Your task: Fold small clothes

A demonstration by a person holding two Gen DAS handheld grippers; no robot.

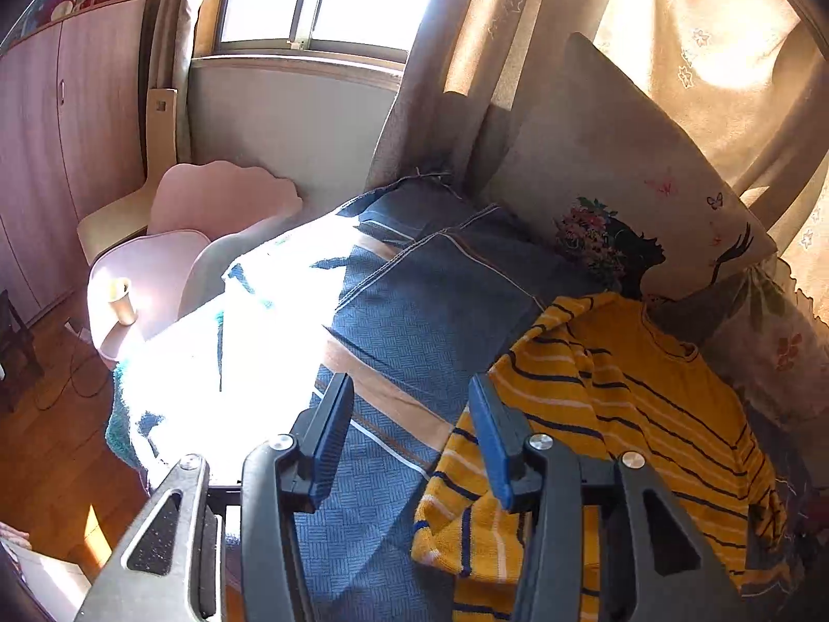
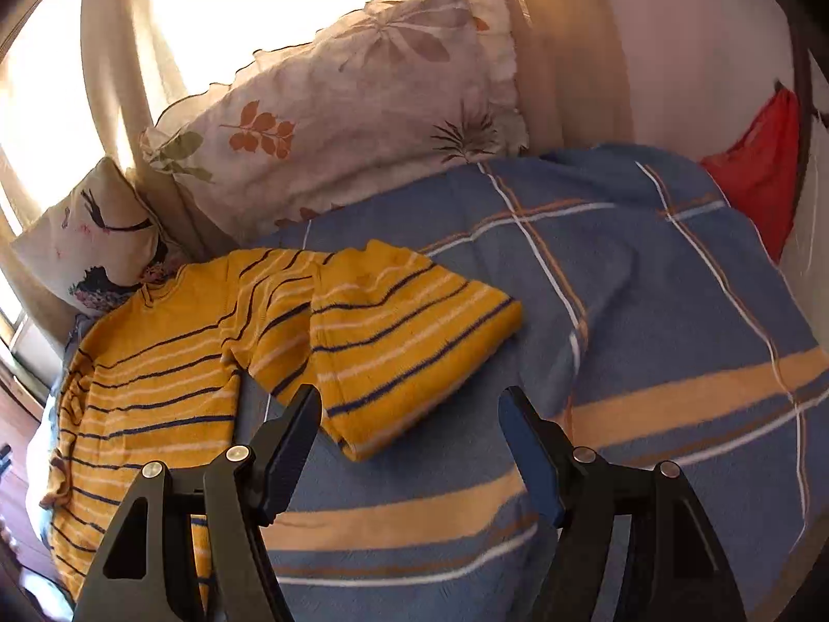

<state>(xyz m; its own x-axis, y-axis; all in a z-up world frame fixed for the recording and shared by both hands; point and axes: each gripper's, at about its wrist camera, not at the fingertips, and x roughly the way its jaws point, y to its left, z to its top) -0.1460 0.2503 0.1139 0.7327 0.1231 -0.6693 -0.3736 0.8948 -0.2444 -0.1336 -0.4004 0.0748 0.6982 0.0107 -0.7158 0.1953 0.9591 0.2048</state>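
Left gripper (image 1: 412, 394): jaws spread wide, nothing between them; it hangs tilted down over the bed, its right finger above the near hem of the yellow striped sweater (image 1: 611, 414).
Right gripper (image 2: 409, 404): jaws wide apart and empty; it points down at the bed, its left fingertip just over the edge of the sweater's folded sleeve.
Yellow striped sweater (image 2: 217, 342): lies flat on the blue plaid blanket (image 2: 647, 311), collar toward the pillows; one sleeve is folded across and lies out on the blanket in the right wrist view.
Blue plaid blanket (image 1: 414, 311): covers the bed; sunlight washes out its far left part.
Printed cushion (image 1: 622, 166): leans just behind the sweater's collar.
Leaf-print pillow (image 2: 337, 119): stands against the curtain (image 1: 699, 41), beside the cushion.
Pink chair (image 1: 171, 238): beside the bed, a cup (image 1: 122, 300) on it.
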